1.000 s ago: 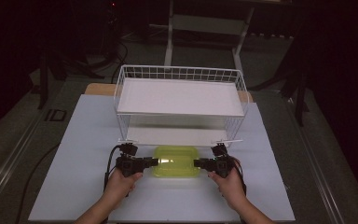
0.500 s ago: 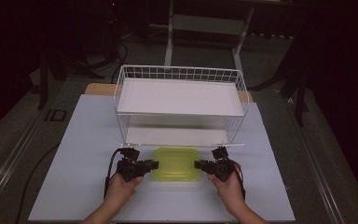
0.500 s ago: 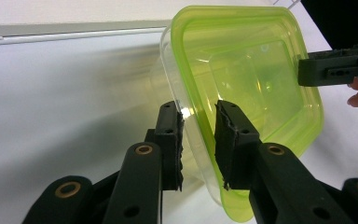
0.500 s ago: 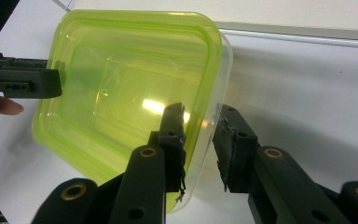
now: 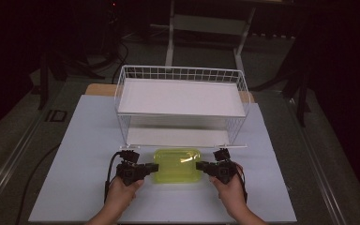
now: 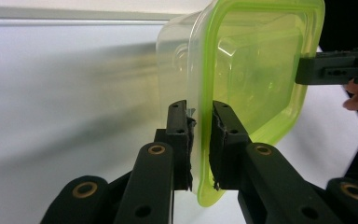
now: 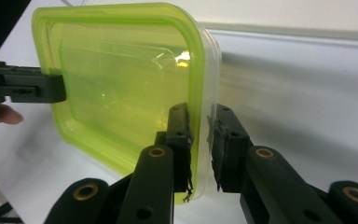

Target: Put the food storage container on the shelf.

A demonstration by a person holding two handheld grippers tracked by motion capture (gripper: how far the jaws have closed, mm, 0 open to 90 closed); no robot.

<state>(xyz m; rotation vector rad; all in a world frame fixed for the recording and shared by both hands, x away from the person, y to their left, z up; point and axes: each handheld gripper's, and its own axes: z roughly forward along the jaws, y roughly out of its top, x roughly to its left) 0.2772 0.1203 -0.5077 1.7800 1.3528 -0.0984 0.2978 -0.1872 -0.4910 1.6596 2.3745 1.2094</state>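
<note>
Left hand: comes in from the bottom of the high view, fingers wrapped round the left gripper (image 5: 152, 167), which points level toward the right.
Left gripper: its jaws have just been closing and now clamp the left rim of the container (image 5: 177, 164); in the left gripper view the green lid edge (image 6: 200, 154) sits pinched between both pads.
Container: clear tub with a yellow-green lid, on the table between the two grippers, just in front of the wire rack (image 5: 180, 104).
Right gripper (image 5: 201, 165): points level toward the left; its jaws have just been closing with the container's right rim (image 7: 198, 154) between them, one pad against the lid edge, the other seemingly just off the clear wall.
Right hand: enters from the bottom, wrapped round its gripper, cable looping beside the wrist.
Table (image 5: 79, 154): white sheet on a wooden top; the two-shelf white rack stands at its far middle.
Room: dark, with grey floor and stand legs behind the table.
</note>
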